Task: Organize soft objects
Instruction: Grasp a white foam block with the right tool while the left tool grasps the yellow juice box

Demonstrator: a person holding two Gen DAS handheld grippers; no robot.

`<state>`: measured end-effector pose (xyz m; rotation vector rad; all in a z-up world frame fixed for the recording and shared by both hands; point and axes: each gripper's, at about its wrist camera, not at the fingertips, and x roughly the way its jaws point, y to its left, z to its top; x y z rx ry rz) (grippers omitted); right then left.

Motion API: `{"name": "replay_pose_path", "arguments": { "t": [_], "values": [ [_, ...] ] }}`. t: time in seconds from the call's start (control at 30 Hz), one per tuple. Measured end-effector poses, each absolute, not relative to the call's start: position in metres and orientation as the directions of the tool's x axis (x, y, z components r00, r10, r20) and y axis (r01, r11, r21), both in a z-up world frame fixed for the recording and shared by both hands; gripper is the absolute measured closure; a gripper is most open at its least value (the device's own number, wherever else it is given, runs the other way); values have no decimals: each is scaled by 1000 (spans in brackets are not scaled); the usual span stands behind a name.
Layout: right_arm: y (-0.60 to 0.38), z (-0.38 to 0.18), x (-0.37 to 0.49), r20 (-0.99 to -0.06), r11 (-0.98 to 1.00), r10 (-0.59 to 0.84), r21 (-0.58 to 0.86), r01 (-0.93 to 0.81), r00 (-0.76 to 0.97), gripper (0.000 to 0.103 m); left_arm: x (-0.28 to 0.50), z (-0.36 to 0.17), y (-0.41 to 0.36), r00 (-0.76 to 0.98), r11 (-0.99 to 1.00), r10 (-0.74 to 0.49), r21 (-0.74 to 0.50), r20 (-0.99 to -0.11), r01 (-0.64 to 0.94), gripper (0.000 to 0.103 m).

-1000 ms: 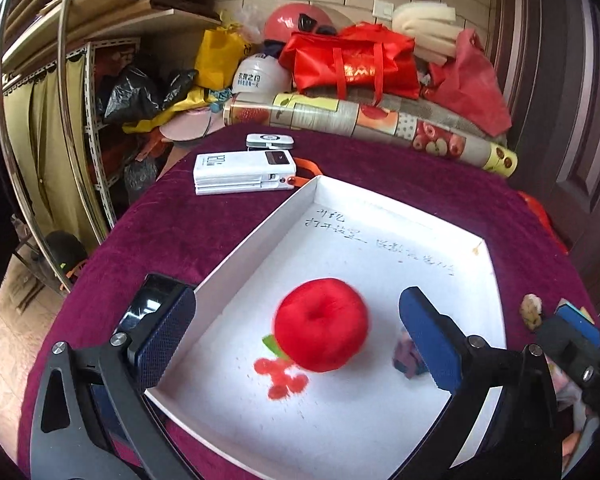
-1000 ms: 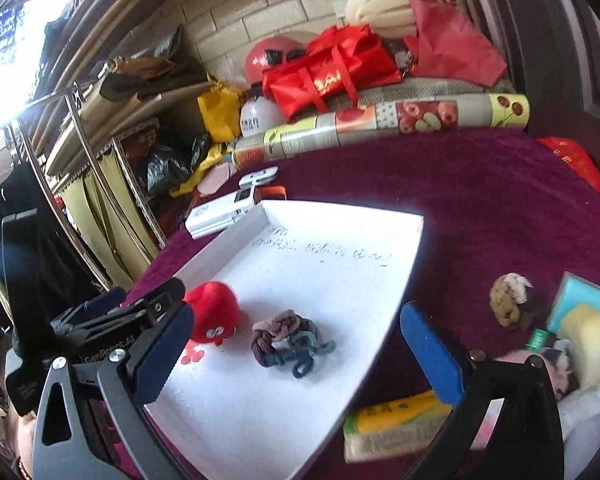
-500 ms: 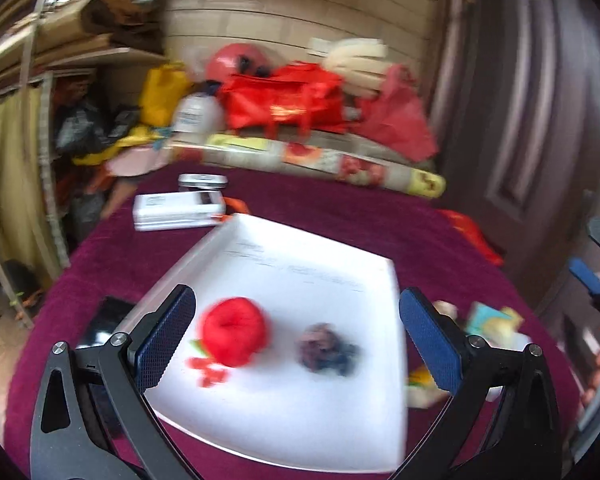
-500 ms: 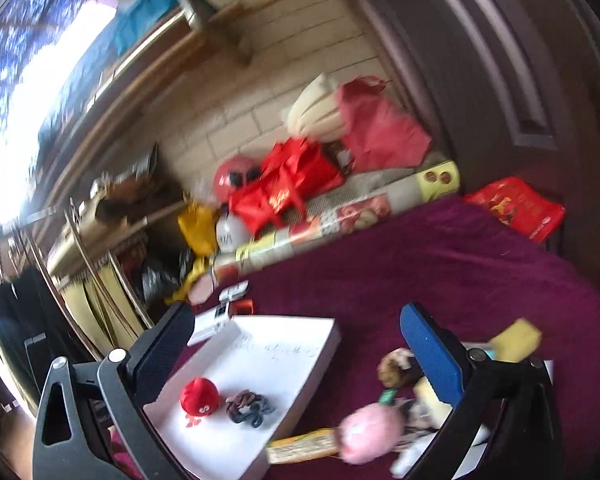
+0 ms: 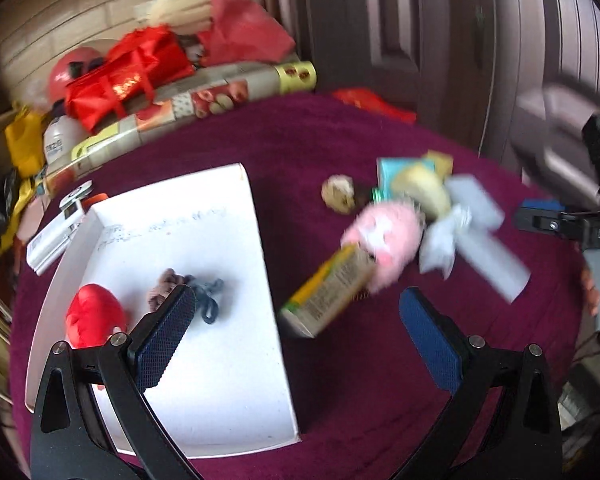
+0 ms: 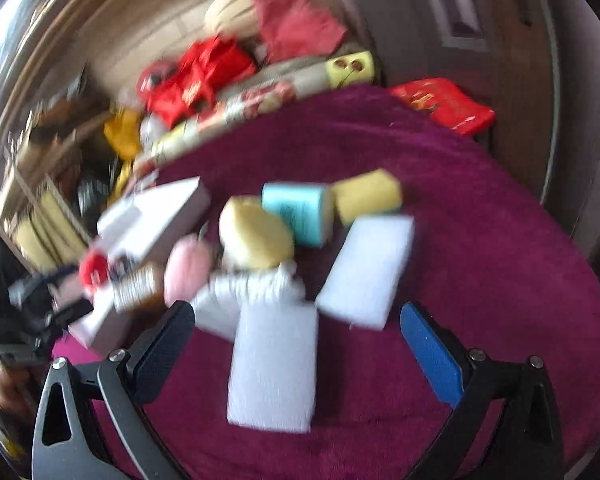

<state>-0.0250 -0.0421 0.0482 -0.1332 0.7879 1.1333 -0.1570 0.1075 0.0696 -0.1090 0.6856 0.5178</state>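
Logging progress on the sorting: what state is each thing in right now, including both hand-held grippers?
Left hand-held gripper: open, empty.
Right hand-held gripper: open, empty.
White tray: holds two items.
Red plush: in tray.
Hair ties: in tray.
Pink plush: on cloth, outside tray.
White sponge: on cloth, outside tray.

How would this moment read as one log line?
left gripper: open, empty | right gripper: open, empty | white tray: red plush, hair ties
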Motion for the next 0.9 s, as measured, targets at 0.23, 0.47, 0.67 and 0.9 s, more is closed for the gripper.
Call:
{"name": "replay_pose_path", "arguments": {
  "t": [0.23, 0.47, 0.67, 0.9],
  "values": [
    [-25, 25, -40, -693, 396, 709, 237, -887, 131, 10, -125, 46, 108, 589, 892, 397, 145, -704, -428, 7],
    [-23, 10, -43, -723, 398, 672, 170, -902, 160, 40, -103, 37, 105, 549, 893, 438, 277, -712, -354, 8],
    [-30, 12, -41, -727, 406, 663, 148, -902, 180, 49, -88, 16, 101, 469, 870, 492, 397, -733, -293, 68],
    [-48, 37, -37, -662, 410, 725, 196, -891, 189, 49, -98, 16, 106, 476, 871, 481, 338, -736, -357, 78]
  ]
}}
